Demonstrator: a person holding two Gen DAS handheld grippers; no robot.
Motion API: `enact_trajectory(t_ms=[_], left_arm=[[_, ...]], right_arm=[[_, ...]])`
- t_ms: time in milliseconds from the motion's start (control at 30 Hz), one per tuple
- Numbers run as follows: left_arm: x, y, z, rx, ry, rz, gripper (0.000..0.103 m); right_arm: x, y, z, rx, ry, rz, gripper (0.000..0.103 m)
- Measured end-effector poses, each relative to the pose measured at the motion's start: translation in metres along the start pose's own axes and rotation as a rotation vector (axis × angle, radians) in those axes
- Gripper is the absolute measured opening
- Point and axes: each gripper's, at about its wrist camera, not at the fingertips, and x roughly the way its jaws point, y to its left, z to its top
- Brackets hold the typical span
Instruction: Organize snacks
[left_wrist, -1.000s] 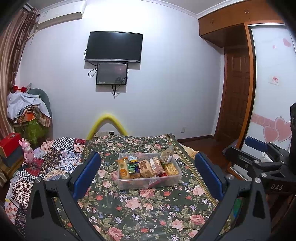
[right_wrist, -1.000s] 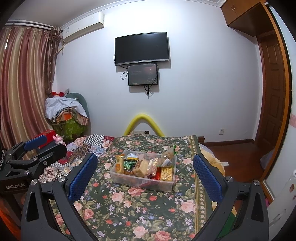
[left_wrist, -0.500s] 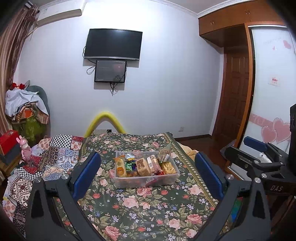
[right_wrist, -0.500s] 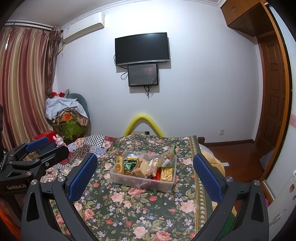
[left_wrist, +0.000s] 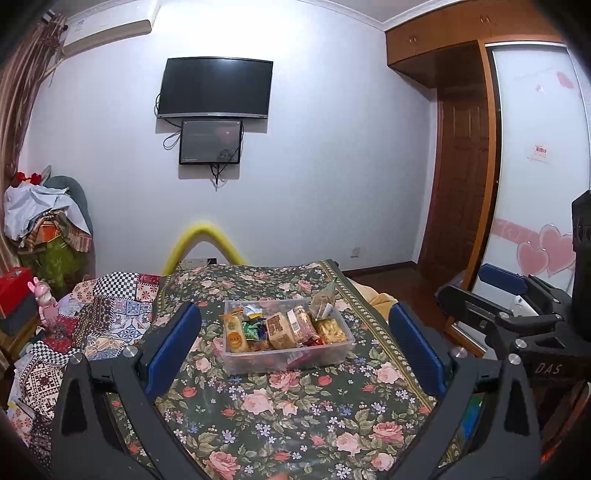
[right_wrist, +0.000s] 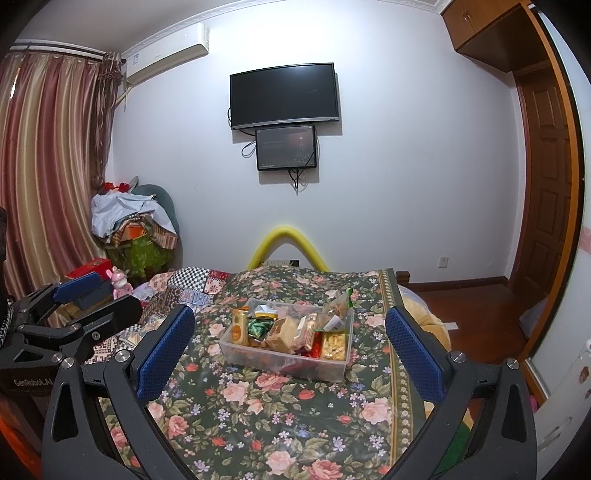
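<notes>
Now both grippers, left (left_wrist: 295, 343) and right (right_wrist: 290, 341), spread wide, empty, short of clear snack bin (left_wrist: 288, 360) on floral cloth (left_wrist: 280, 413).

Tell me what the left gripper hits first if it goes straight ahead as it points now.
Probably the clear snack bin on the floral cloth: it sits centred between the open left gripper's fingers. Nothing shows in between, though depth is uncertain.

Bed (left_wrist: 295, 417) under a dark floral cloth (right_wrist: 258, 413), clear snack bin (left_wrist: 286, 356) resting mid-cloth, patchwork quilt (left_wrist: 92, 306) alongside
</notes>
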Motion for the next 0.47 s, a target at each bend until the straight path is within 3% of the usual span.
enact_trajectory(t_ms=[467], left_arm=[[-0.0029,-0.0025,-0.0005,0.005,-0.017,0.007,0.103]], right_arm=[[0.0027,-0.0013,-0.0010,0.007,0.004,-0.002,0.103]])
